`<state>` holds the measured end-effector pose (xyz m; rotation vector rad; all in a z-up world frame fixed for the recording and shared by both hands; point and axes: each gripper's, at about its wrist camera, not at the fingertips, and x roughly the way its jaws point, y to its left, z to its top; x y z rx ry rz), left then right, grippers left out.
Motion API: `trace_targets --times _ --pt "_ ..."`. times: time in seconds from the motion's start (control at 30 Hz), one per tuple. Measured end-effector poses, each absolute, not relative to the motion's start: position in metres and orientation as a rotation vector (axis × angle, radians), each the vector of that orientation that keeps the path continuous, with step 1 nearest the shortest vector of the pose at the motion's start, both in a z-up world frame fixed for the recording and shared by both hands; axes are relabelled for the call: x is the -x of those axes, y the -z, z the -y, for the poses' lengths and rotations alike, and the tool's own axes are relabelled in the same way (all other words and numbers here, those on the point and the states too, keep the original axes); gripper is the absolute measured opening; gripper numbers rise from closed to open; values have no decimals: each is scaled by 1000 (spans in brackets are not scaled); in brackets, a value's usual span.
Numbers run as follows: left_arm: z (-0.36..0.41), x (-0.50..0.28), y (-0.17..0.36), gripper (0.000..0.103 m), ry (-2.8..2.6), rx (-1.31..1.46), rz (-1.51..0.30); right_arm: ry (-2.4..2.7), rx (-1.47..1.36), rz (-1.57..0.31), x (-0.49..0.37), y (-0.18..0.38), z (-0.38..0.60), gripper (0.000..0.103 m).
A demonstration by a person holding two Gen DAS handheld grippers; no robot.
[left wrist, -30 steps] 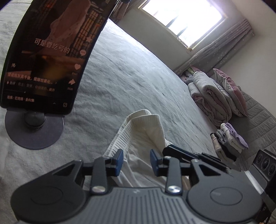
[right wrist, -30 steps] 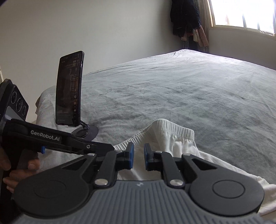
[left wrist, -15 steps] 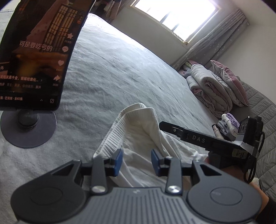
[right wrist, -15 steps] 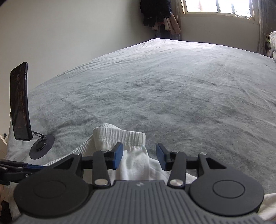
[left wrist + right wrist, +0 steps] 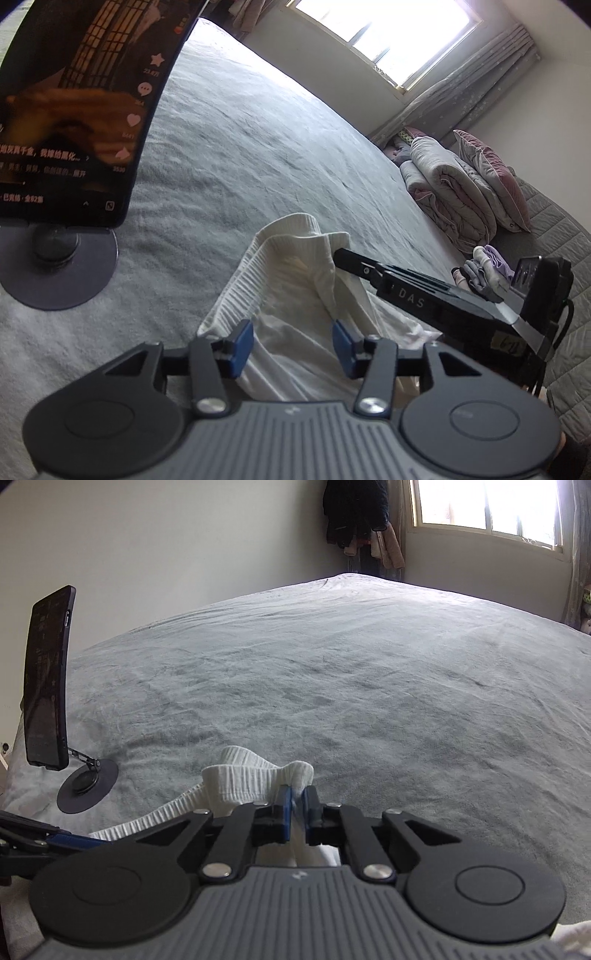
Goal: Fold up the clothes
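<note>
A white garment with a ribbed waistband [image 5: 295,280] lies crumpled on the grey bed [image 5: 258,147]. My left gripper [image 5: 291,345] is open, its blue pads just above the cloth near the waistband's left side. My right gripper [image 5: 298,812] is shut on the right end of the waistband [image 5: 255,775], lifting it a little off the bed. The right gripper also shows in the left wrist view [image 5: 341,256], its tip at the waistband's right corner.
A phone on a round-based stand [image 5: 70,122] stands on the bed at the left, close to the garment; it also shows in the right wrist view [image 5: 46,679]. Folded quilts and a pillow [image 5: 465,184] and small folded clothes [image 5: 484,269] lie at the right.
My right gripper has closed on the waistband's right end. My left gripper has opened wider and stayed over the garment.
</note>
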<state>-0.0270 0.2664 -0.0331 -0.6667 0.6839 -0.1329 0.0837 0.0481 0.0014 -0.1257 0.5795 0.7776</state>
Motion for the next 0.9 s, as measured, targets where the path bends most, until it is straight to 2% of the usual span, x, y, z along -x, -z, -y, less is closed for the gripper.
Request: trace_targets --times 0.1,0.3,0.67,0.77,0.83,0.9 --pt "-275 30 33 54 146 733 -655 -821 123 -540 -64 -12 -45 7" --pt "-285 34 35 55 185 857 -619 -928 189 -513 -16 -13 -50 7" --pt "-265 25 42 53 155 800 -701 -951 318 -549 10 22 -85 8" --pt "-264 24 44 47 130 796 -717 -941 282 -565 12 21 -82 19" --pt "-264 24 43 45 114 793 -719 -939 252 -587 13 18 -76 22" --pt "-264 25 43 41 99 789 -721 -926 216 -602 14 15 -65 51"
